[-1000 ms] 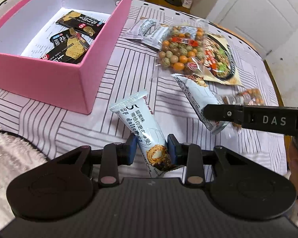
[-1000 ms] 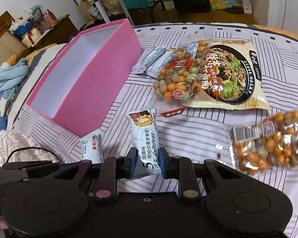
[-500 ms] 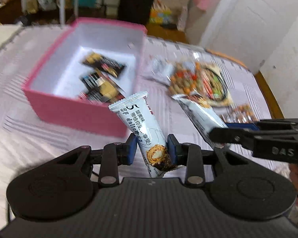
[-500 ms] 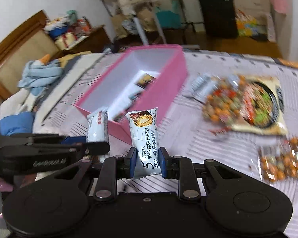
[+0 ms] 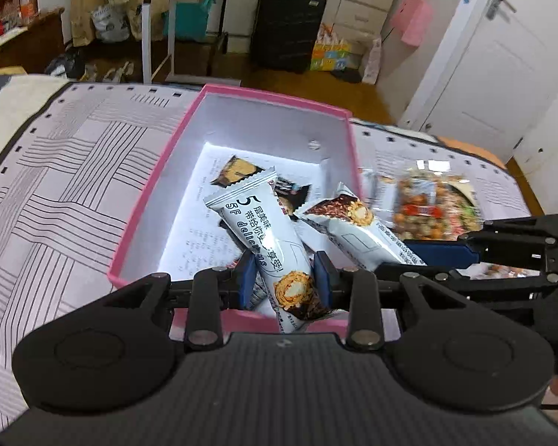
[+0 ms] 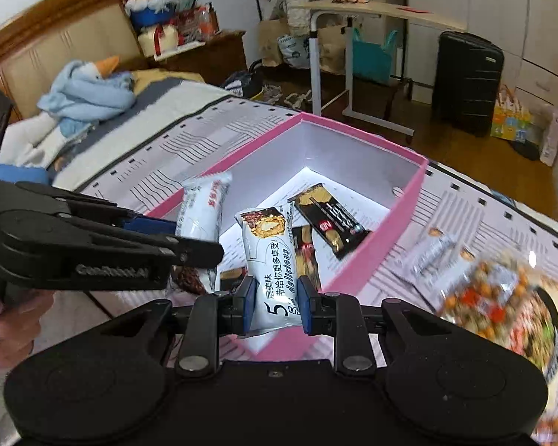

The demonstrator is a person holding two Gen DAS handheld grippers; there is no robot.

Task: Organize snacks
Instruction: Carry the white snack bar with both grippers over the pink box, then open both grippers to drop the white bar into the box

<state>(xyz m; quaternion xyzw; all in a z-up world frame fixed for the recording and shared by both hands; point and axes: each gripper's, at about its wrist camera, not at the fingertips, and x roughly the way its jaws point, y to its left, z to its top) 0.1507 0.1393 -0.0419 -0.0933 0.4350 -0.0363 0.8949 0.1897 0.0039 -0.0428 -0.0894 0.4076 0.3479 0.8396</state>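
Pink box (image 5: 150, 200) directly below and ahead of both grippers, open top up, long axis running from near to far. Left gripper (image 5: 284, 280) clamped on a white snack bar (image 5: 260, 230), right gripper (image 6: 275, 306) clamped on a second white snack bar (image 6: 269, 260); both bars held over the near end of the box, tips pointing toward the far wall. Dark wafer packets (image 6: 331, 219) already flat on the floor, further in. Neither hand clearly nearer. Likely next: release straight down. Loose nut bags (image 5: 424, 204) right of the box.

Both wrist cams close above pink box (image 5: 156, 186); angled down.
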